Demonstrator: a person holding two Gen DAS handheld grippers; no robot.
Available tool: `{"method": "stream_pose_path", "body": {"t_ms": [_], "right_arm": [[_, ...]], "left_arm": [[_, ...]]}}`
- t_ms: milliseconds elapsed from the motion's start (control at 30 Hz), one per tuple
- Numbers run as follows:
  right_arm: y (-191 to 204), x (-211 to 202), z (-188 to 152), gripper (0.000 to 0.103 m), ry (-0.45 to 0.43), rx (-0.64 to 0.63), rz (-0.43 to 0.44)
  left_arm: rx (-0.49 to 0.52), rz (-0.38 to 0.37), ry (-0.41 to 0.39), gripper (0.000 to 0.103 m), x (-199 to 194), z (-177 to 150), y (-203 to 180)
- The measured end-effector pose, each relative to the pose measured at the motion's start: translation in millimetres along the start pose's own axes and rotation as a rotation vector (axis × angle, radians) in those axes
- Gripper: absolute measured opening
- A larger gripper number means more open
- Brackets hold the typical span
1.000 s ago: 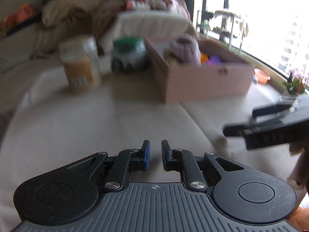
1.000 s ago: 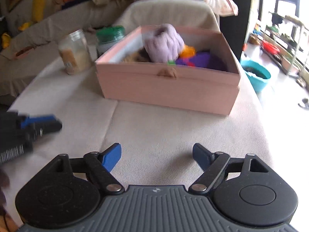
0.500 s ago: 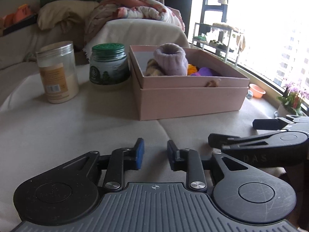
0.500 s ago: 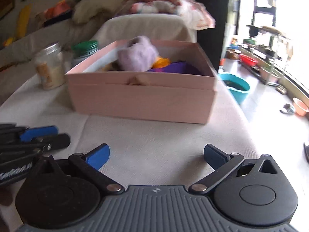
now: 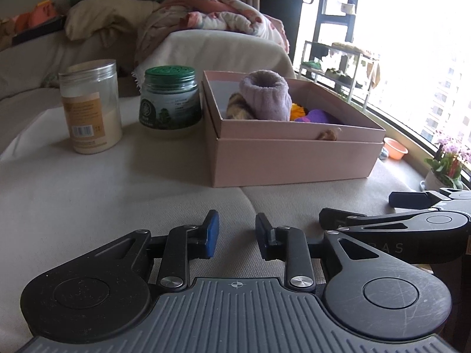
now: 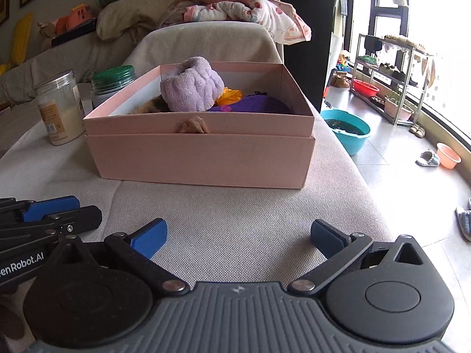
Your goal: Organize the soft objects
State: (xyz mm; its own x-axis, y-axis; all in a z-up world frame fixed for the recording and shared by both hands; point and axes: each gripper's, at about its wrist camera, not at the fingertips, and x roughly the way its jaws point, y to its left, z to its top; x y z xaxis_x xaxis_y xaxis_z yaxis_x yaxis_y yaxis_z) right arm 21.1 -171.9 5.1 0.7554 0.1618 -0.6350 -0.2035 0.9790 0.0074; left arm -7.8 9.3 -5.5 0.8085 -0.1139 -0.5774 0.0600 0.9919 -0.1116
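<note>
A living room with a sofa piled with bedding lies behind a table covered in beige cloth [image 6: 235, 214]. The landmark on it is an open pink box [image 6: 203, 158], seated in its own lid. Inside the box, a lilac knitted sock roll [image 6: 191, 88] stands highest, toward the box's left half; a brown striped soft piece [image 5: 240, 108] lies against its left side, an orange piece [image 6: 229, 95] and a purple one [image 6: 253, 104] lie to its right. A small tan tuft [image 6: 192, 126] hangs over the box's front wall at its middle.

Left of the box stand a green-lidded jar [image 5: 170, 100], just beside it, and a clear plastic jar with a tan label [image 5: 91, 108] farther left.

Both tools hover over bare cloth in front of the box, well apart from it and from the soft things in it. The left gripper [image 5: 237, 234] has its blue-padded fingers parted by a narrow gap, with nothing between them. The right gripper [image 6: 238, 236] is spread wide, also empty, and faces the box's front wall squarely. Each gripper shows at the edge of the other's view, side by side.
</note>
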Motion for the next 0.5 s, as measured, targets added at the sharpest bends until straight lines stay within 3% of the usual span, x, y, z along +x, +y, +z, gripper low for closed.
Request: {"method": "stream_pose_path", "body": {"t_ms": [500], "right_arm": [[-1.2, -0.6, -0.2, 0.103, 0.000, 0.000, 0.000]], "left_arm": [[0.000, 0.000, 0.000, 0.030, 0.3, 0.0, -0.1]]}}
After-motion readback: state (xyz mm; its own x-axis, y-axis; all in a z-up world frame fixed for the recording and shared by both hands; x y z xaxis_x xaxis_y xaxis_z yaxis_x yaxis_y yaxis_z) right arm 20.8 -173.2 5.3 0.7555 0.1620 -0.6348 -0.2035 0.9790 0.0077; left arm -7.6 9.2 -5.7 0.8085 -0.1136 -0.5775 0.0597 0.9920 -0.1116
